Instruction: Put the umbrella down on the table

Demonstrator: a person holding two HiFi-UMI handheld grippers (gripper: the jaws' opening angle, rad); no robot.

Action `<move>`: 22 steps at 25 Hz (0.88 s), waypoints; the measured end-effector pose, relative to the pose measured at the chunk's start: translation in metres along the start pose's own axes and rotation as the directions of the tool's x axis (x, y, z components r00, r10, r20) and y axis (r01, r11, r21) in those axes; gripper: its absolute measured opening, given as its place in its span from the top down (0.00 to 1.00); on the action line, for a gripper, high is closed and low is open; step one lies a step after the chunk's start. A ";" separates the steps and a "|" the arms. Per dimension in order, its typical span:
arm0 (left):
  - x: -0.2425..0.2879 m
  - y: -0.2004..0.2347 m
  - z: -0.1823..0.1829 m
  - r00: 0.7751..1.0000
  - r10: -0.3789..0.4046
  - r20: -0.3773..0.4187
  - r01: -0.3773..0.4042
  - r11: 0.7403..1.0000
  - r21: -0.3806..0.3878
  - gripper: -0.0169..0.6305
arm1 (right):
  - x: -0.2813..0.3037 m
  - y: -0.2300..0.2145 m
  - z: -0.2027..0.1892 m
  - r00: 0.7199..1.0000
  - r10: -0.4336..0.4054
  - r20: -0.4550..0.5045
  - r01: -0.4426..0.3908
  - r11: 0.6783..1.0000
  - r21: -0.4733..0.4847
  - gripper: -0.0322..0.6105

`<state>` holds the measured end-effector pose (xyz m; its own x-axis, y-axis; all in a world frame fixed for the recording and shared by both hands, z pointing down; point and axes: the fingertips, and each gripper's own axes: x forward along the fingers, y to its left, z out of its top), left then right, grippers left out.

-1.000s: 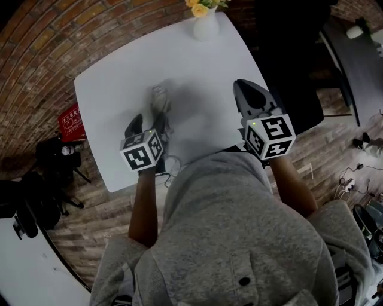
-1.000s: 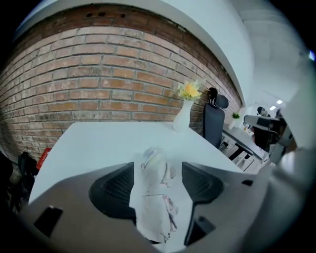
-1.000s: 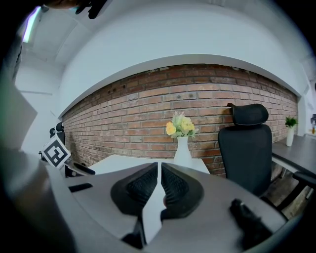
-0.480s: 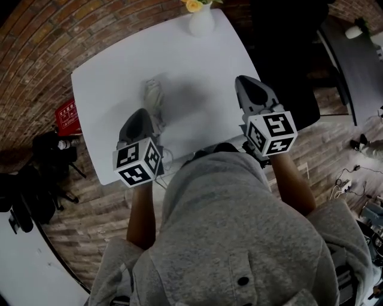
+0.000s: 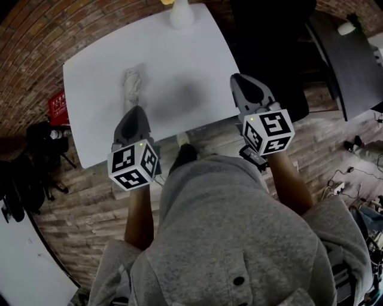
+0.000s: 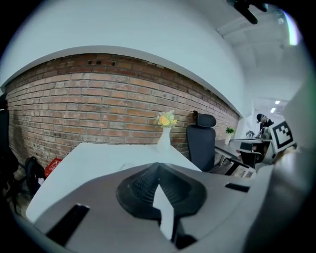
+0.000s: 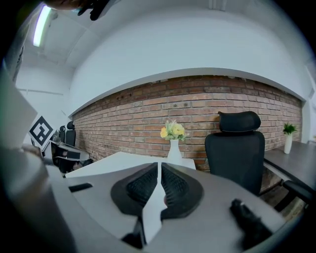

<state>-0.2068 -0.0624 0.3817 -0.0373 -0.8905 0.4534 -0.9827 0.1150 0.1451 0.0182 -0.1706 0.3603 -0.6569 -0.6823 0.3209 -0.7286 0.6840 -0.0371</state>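
A pale folded umbrella [image 5: 131,87] lies flat on the white table [image 5: 179,60], near its left side. My left gripper [image 5: 134,111] hovers just short of the umbrella's near end, apart from it, jaws shut with nothing between them. In the left gripper view its ribbed pads [image 6: 143,185] meet at the tip. My right gripper [image 5: 242,80] is held off the table's right edge, over the brick floor. It is also shut and empty, its pads [image 7: 174,185] pressed together in the right gripper view.
A white vase of yellow flowers [image 5: 181,14] stands at the table's far edge. A black office chair [image 7: 237,153] stands beyond the right corner. On the floor to the left are a red box [image 5: 58,106] and dark bags [image 5: 24,173].
Both grippers have drawn back from the table toward the person. The left one has risen off the umbrella, which stays lying on the table. The table now sits farther away in view.
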 end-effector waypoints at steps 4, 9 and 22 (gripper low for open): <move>-0.026 -0.038 -0.017 1.000 0.020 -0.001 -0.020 1.000 -0.010 0.95 | -0.038 -0.011 -0.015 1.000 0.028 -0.001 -0.028 1.000 0.014 0.90; -0.061 -0.075 -0.042 0.999 0.053 0.001 -0.053 0.998 -0.018 0.95 | -0.080 -0.013 -0.043 0.998 0.066 -0.013 -0.066 0.997 0.028 0.90; -0.124 -0.099 -0.075 0.991 0.132 0.029 -0.131 0.990 -0.050 0.95 | -0.126 0.001 -0.060 0.992 0.125 -0.002 -0.125 0.992 -0.002 0.90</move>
<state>-0.0912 0.0694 0.3769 -0.1724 -0.8800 0.4425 -0.9592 0.2522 0.1278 0.1123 -0.0683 0.3769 -0.7420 -0.5912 0.3161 -0.6407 0.7641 -0.0750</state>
